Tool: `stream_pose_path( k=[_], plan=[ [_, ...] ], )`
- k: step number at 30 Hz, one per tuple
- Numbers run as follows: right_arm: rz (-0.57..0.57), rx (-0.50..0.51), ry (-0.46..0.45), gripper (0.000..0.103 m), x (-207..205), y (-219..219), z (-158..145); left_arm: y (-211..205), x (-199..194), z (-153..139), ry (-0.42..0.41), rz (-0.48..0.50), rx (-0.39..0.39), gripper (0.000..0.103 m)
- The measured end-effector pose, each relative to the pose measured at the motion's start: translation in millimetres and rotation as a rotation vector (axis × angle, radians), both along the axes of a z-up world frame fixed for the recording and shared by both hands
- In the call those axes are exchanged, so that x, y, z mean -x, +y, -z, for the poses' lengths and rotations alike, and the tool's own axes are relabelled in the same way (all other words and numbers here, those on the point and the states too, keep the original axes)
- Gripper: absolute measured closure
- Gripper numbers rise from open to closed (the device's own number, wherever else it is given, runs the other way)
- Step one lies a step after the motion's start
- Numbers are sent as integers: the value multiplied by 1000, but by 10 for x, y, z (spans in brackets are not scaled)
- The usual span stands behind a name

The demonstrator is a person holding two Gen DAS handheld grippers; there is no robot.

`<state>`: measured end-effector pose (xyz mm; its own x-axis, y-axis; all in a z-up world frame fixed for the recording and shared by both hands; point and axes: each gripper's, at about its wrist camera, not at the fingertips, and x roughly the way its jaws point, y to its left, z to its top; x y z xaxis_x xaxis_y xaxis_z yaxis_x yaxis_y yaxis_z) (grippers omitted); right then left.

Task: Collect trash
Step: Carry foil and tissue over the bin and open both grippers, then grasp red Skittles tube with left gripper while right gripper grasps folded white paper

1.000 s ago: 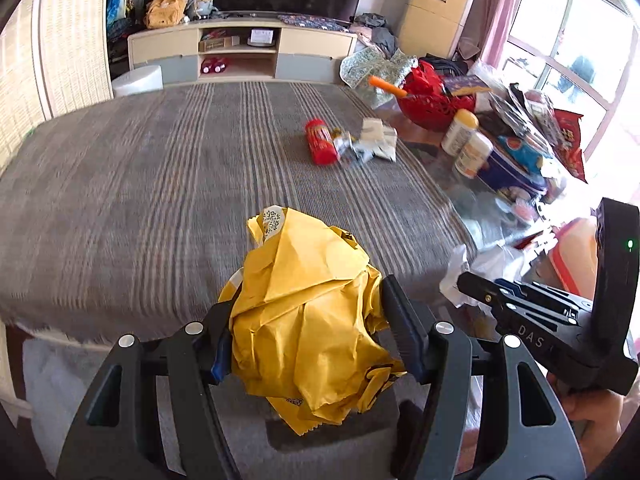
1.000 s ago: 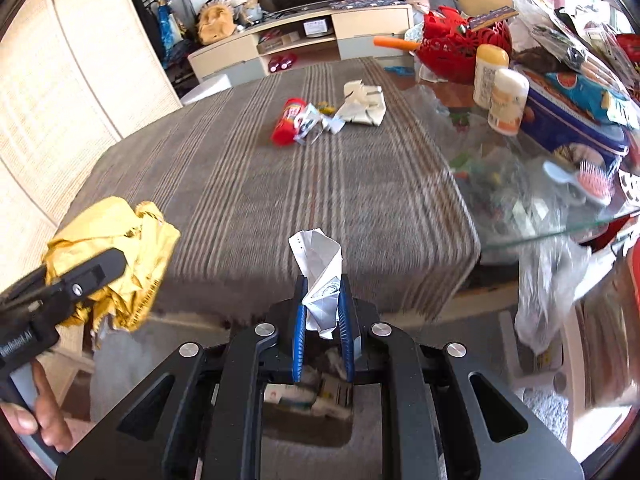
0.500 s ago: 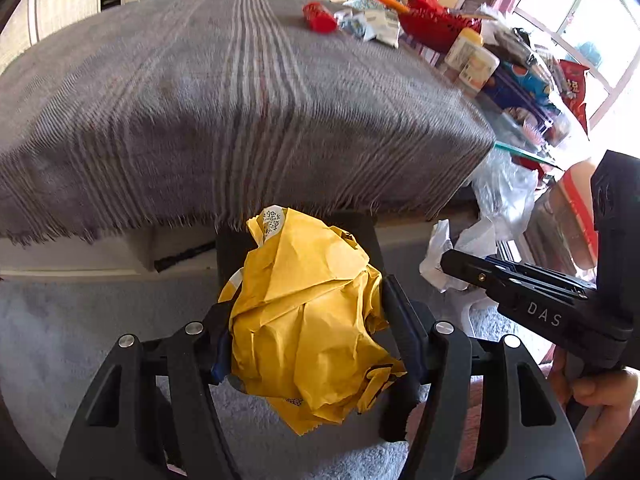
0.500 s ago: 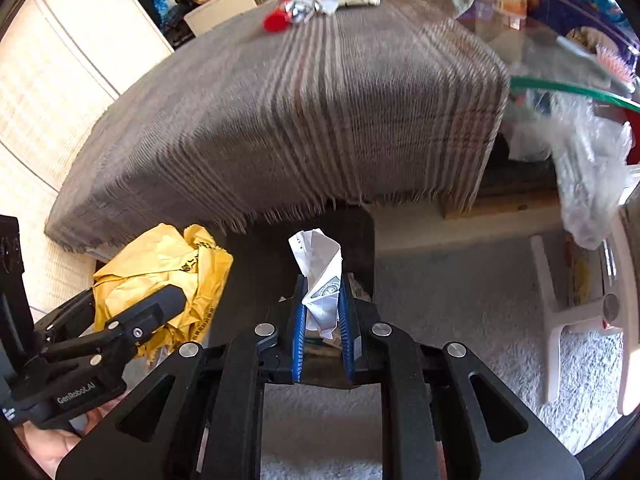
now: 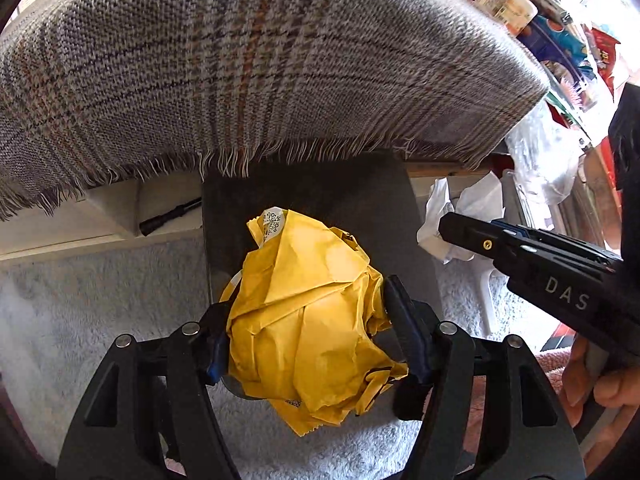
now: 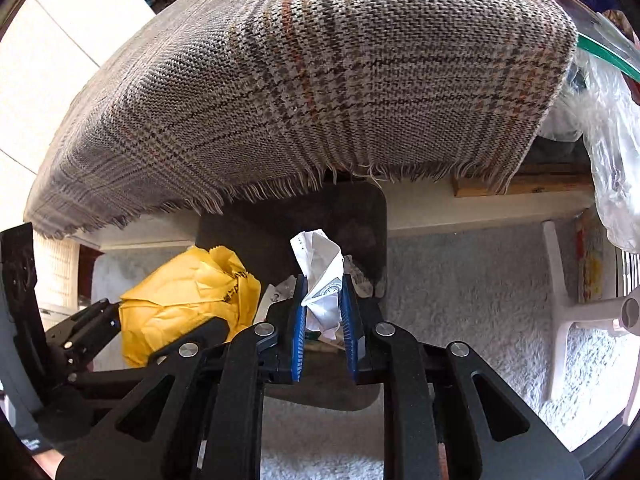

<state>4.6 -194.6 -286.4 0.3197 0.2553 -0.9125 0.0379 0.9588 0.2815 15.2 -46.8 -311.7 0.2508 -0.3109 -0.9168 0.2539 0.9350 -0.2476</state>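
My left gripper point(image 5: 310, 320) is shut on a crumpled yellow wrapper point(image 5: 312, 320) and holds it over a dark bin point(image 5: 360, 200) that stands on the floor below the table edge. My right gripper point(image 6: 323, 300) is shut on a crumpled white paper point(image 6: 322, 280) and holds it over the same bin point(image 6: 360, 220), where some paper scraps lie inside. The yellow wrapper point(image 6: 188, 300) and the left gripper show at the left in the right wrist view. The right gripper point(image 5: 520, 248) with the white paper point(image 5: 460, 220) shows at the right in the left wrist view.
A table with a fringed grey plaid cloth point(image 5: 260, 60) overhangs the bin. A pale shaggy rug point(image 6: 460, 300) covers the floor. A clear plastic bag point(image 6: 612, 140) hangs at the right, with a white plastic stool point(image 6: 568, 312) below. Bottles and boxes point(image 5: 520, 4) crowd the table's right.
Both grippers have dropped from above the tabletop to below its edge, over the bin. Each still holds its trash.
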Motion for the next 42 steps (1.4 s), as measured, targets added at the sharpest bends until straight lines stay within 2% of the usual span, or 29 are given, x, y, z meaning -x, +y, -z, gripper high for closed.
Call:
stream_pose_path(
  k=[5,8,9,11,13,16,19,21,24,27,32,37,42],
  plan=[
    [9,-19,9,82,-47,10,22,-43,17,-37,-28,17,-26,40],
    [26,-34,6,66,-68,-40,13,-34,15,-68,-30,12,-22,36],
    [30,-38,-2,53,-67,-64,-7,-21,13,-84,-34,10,-25,35],
    [43,-33,-22,49,-55,-95,-53,11,22,-128,-45,5,-29,30],
    [51,-30,-35,37,-48,-119,-81,46,29,-159,-54,1,-34,26],
    [66,-22,-41,32,-44,-178,-115,99,45,-193,-61,-1,-36,19],
    [89,9,-63,11,3,-248,-196,181,82,-261,-75,-1,-37,12],
    [97,36,-97,3,30,-274,-284,171,88,-298,-77,-2,-27,8],
    [99,54,-121,3,25,-319,-355,143,98,-421,-92,8,-11,8],
    [116,18,-124,3,24,-395,-459,130,112,-572,-116,15,-2,8],
    [106,31,-195,3,-19,-439,-855,175,26,-776,-118,-2,20,8],
    [138,32,-225,3,-258,-628,-1116,202,-201,-1036,-168,9,-34,8],
    [175,47,-256,3,-613,-791,-1351,232,-562,-1283,-195,-18,-26,8]
  ],
)
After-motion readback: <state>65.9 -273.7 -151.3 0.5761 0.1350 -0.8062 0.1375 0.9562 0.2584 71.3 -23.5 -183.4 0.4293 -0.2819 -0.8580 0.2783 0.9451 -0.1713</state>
